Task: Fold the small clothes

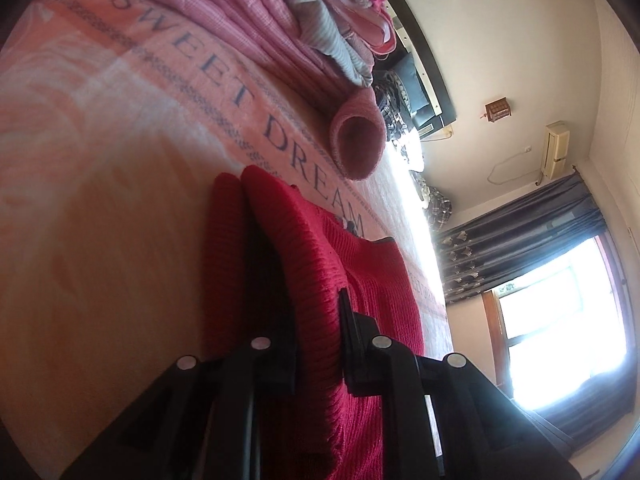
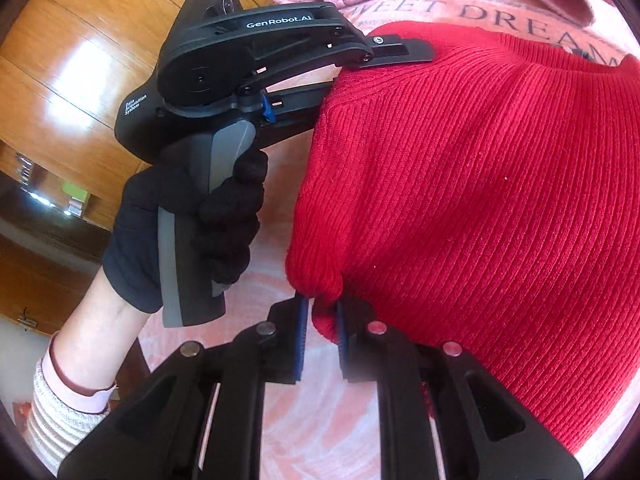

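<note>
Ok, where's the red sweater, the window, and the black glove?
Red sweater (image 2: 460,184): right wrist view, middle of the ribbed knit.
Window (image 1: 560,320): left wrist view, on the bright pane.
Black glove (image 2: 136,220): right wrist view, back of the hand gripping the handle.

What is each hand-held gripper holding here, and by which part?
Both hold the red knit sweater. The right hand-held gripper pinches a bunched bit of its near edge; the left hand-held gripper clamps the edge farther up the same side.
</note>
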`<action>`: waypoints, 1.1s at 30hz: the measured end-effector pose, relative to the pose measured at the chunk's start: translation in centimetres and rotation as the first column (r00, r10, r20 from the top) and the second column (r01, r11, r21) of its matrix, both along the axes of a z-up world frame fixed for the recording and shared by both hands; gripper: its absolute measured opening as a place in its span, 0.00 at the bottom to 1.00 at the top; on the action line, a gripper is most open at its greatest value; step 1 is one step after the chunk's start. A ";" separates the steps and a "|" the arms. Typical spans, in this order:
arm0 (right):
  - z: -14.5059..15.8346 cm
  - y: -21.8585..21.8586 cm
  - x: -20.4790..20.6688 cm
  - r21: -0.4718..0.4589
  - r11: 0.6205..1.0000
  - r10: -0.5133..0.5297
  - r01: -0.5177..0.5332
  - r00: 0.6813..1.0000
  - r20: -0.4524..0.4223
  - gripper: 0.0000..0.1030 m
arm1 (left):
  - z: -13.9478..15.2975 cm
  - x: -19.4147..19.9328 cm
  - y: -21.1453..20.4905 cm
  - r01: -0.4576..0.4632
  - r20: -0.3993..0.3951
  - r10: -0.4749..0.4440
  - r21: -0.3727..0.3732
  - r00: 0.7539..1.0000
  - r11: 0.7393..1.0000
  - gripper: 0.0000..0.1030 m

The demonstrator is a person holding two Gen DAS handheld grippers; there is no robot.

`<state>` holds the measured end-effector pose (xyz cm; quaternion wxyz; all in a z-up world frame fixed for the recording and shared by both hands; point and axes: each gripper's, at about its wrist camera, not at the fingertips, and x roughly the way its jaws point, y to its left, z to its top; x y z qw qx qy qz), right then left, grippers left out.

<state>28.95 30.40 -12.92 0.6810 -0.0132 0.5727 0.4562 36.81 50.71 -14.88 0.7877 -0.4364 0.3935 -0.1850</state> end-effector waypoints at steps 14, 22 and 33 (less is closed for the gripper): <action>2.3 -7.9 -1.3 0.096 0.993 -0.072 0.075 0.997 -0.029 0.34 | 1.7 2.3 -1.4 -0.045 -0.024 0.046 0.008 0.999 0.999 0.22; 1.1 -10.6 -0.8 0.085 0.989 -0.118 0.122 0.992 -0.046 0.34 | -0.7 1.3 0.2 -0.139 -0.083 0.139 0.010 0.987 0.990 0.14; 2.2 -15.8 -1.8 0.089 0.971 -0.221 0.222 0.975 -0.016 0.48 | 4.1 -10.9 -0.5 0.017 -0.107 -0.013 0.040 0.994 0.999 0.40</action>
